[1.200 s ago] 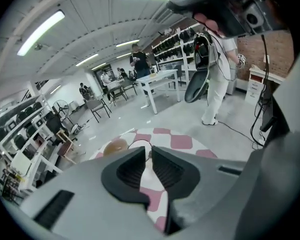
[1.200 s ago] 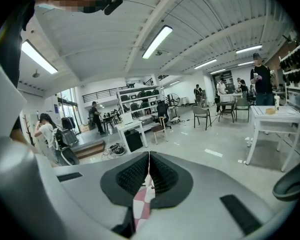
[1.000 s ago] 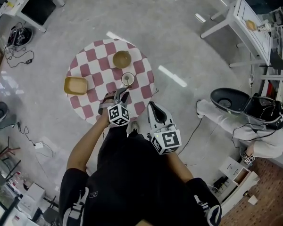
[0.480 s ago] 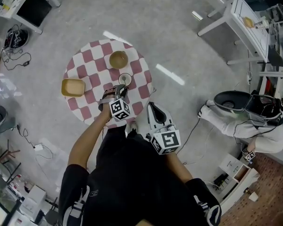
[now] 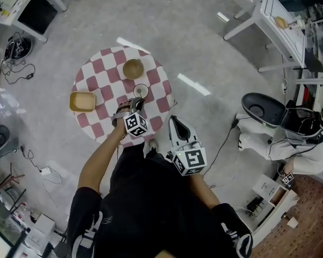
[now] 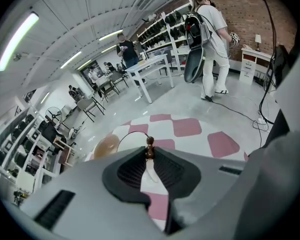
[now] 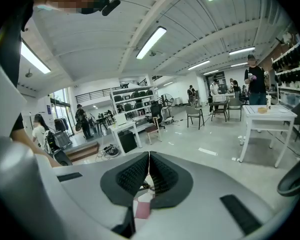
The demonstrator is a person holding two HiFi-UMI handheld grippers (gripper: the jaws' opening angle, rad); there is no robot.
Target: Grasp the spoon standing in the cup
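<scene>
My left hand-held gripper (image 5: 138,103) reaches out over the near side of the round table (image 5: 99,79), which wears a red and white checked cloth. The cup (image 5: 138,92) stands on the cloth just beyond the tips, a little right of the table's middle, and the spoon (image 6: 149,145) stands upright in it, with the dark knob at the top of its handle poking up. In the left gripper view that handle sits right between my jaws. They are closing, and the tips already press against it from both sides, while farther back the pads are apart. A round wooden bowl (image 5: 133,69) sits just behind the cup on the far side of the table. A square wooden dish (image 5: 82,101) lies well apart from both, near the left edge.

My right hand-held gripper (image 7: 149,155) hangs off the table, beside its near right edge and close to my body. It points out into the room. Its jaws are brought together, the tips meet, and nothing is between them.
</scene>
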